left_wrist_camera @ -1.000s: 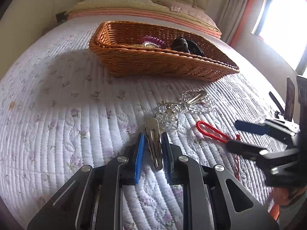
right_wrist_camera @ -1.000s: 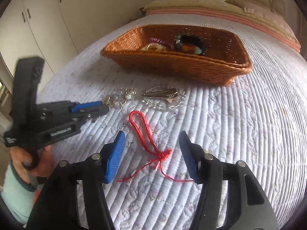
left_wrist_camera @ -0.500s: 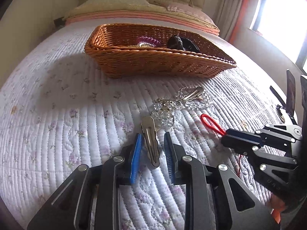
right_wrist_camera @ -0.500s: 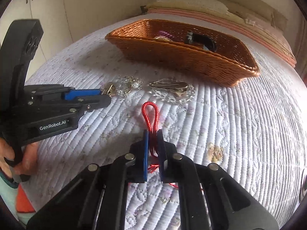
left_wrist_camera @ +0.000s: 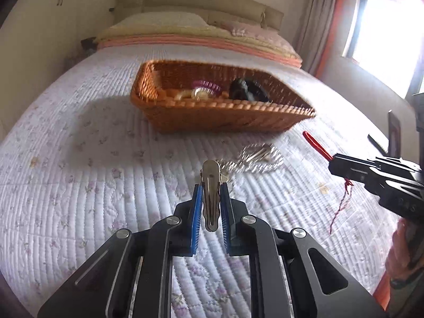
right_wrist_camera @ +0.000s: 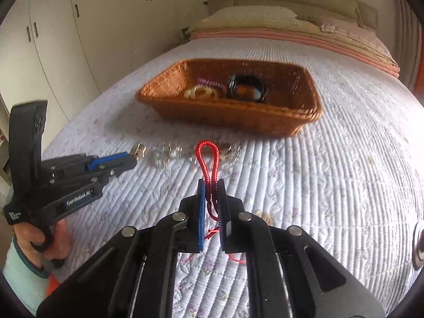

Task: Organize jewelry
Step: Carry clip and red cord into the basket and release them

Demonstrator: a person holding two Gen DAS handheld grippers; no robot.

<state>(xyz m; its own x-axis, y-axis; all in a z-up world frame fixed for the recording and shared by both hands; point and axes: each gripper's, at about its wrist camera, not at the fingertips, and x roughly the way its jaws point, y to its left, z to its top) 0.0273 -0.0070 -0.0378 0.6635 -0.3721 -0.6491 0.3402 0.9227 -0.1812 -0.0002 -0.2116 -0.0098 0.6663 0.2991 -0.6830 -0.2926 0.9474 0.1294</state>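
Evidently the carrying step is in hand. The left gripper (left_wrist_camera: 210, 201) is clamped on a silver metal hair clip (left_wrist_camera: 210, 185); the right gripper (right_wrist_camera: 212, 196) pinches a red braided cord loop (right_wrist_camera: 207, 156). Both hang above the white quilted bedspread (left_wrist_camera: 79, 185). The brown woven wicker basket (left_wrist_camera: 212, 116) lies at twelve o'clock; clear bead jewellery (left_wrist_camera: 259, 157) remains nearer, at one o'clock. Next, I judge: carry over the rim, then release.

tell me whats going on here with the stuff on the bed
A person is tidying jewelry on a quilted bed. The left tool is shut on a metal hair clip, and the right tool on a red cord. Clear beaded pieces lie before the wicker basket, which already holds some pieces.
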